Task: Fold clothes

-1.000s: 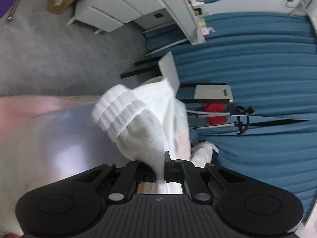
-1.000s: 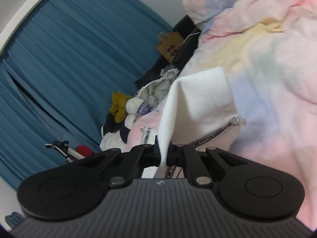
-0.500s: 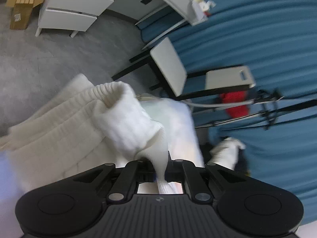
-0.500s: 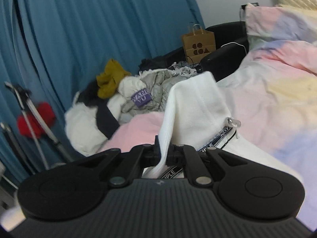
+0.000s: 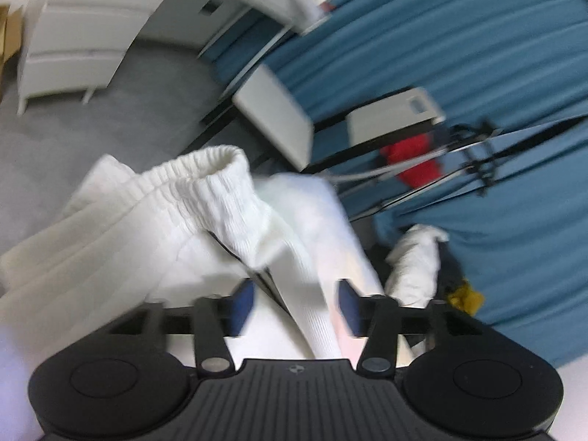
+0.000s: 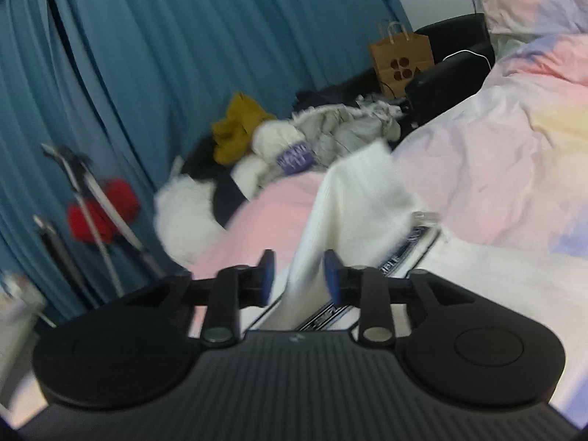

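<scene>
Opening, the left tool [image 5: 294, 307] has its blue pads standing clear of the white ribbed garment [image 5: 228, 217] — the cloth lies between them, its elastic cuff bunched ahead, over the grey floor [image 5: 73, 136]. Right wrist view: the right tool [image 6: 298, 281] is also opening, a white fold between the pads, apparently unpinched, on the pastel bed [image 6: 496, 169].

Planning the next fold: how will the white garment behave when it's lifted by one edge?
The white garment looks floppy: it droops in folds between the opening left gripper pads. Its thick ribbed cuff suggests some weight. Its knit probably grips rather than slips.
</scene>
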A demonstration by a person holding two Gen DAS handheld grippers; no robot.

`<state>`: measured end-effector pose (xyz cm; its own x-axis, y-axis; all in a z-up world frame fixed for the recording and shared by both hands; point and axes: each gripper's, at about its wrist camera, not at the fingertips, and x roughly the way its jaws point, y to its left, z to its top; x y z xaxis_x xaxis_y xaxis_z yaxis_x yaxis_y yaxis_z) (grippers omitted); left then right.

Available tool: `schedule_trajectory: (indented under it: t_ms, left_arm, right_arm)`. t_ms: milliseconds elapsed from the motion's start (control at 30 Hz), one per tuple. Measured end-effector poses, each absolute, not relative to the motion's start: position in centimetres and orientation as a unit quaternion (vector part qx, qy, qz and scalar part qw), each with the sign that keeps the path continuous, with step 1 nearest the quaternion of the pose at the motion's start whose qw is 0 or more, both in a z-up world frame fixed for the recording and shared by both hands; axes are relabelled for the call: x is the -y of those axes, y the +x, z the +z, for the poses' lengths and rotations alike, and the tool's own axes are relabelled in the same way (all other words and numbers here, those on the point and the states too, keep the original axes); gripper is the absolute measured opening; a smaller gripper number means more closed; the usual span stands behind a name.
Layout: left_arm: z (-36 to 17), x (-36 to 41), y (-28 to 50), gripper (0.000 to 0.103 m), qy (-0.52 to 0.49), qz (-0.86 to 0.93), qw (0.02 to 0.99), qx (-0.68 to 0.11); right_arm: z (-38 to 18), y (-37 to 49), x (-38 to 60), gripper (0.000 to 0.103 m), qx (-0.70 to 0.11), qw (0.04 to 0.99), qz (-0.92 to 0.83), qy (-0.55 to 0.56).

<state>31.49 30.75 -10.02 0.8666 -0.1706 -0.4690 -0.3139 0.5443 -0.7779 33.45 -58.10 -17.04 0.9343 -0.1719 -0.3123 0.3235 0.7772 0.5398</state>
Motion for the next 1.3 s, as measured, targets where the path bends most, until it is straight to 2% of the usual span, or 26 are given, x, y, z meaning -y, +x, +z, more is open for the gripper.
schedule_trajectory:
  t_ms: [67,200,300,367,533,633,800,833,867,900,933,967,1033,1100,1167,1300]
  left_arm:
    - [-9.7,-29.7,27.5,0.062,-0.492,0.029,0.842,-0.220]
    - [-11.5,-27.6,20.8,0.068,-0.553,0.021,0.810,-0.196]
    - [-12.5,-27.5,17.6,0.077,-0.579,0.041,0.782,-0.230]
    - [-13.1,-27.4,16.0,0.079,-0.590,0.054,0.767,-0.246]
    - [-15.4,-28.2,16.8,0.082,-0.612,0.074,0.742,-0.264]
    - [-17.7,-28.4,18.5,0.082,-0.621,0.092,0.727,-0.279]
    - [-18.2,-28.1,21.8,0.082,-0.606,0.099,0.745,-0.262]
    - [-18.1,-28.0,22.5,0.081,-0.601,0.097,0.751,-0.255]
    - [-18.0,-27.9,23.2,0.081,-0.596,0.096,0.757,-0.249]
    - [-18.0,-27.8,23.8,0.077,-0.592,0.096,0.761,-0.248]
    - [-18.0,-27.7,24.5,0.070,-0.587,0.097,0.764,-0.248]
    - [-18.1,-27.6,25.2,0.065,-0.582,0.098,0.768,-0.248]
    - [-18.1,-27.7,25.7,0.027,-0.569,0.113,0.775,-0.251]
    - [-18.1,-27.9,25.8,0.013,-0.562,0.121,0.780,-0.248]
    - [-17.4,-28.1,25.5,0.011,-0.560,0.116,0.786,-0.235]
    - [-15.1,-28.0,24.3,0.010,-0.549,0.107,0.804,-0.202]
  right_arm:
    - [-17.2,30.4,58.2,0.050,-0.092,0.928,-0.128,0.337]
    - [-18.3,25.3,59.0,0.050,-0.087,0.902,-0.136,0.400]
    - [-19.4,22.2,60.6,0.053,-0.093,0.881,-0.150,0.439]
    - [-20.3,20.9,61.8,0.067,-0.103,0.863,-0.154,0.470]
    - [-24.5,20.8,64.1,0.077,-0.158,0.793,-0.122,0.575]
    - [-26.6,22.3,64.0,0.077,-0.176,0.774,-0.105,0.599]
    - [-26.3,25.1,63.3,0.076,-0.167,0.820,-0.097,0.539]
    - [-26.1,25.6,63.2,0.069,-0.163,0.829,-0.099,0.526]
    - [-26.0,26.0,63.1,0.058,-0.159,0.837,-0.101,0.514]
    - [-26.0,26.4,63.0,0.050,-0.157,0.842,-0.109,0.505]
    - [-26.2,26.6,63.0,0.035,-0.157,0.843,-0.117,0.502]
    - [-26.4,26.8,62.9,0.029,-0.156,0.843,-0.124,0.500]
    - [-26.4,26.8,62.4,0.024,-0.150,0.847,-0.133,0.492]
    - [-26.1,26.5,62.1,0.018,-0.139,0.851,-0.138,0.488]
    - [-25.3,25.7,62.3,0.013,-0.122,0.849,-0.138,0.496]
    - [-23.8,23.5,62.0,0.011,-0.103,0.846,-0.138,0.504]
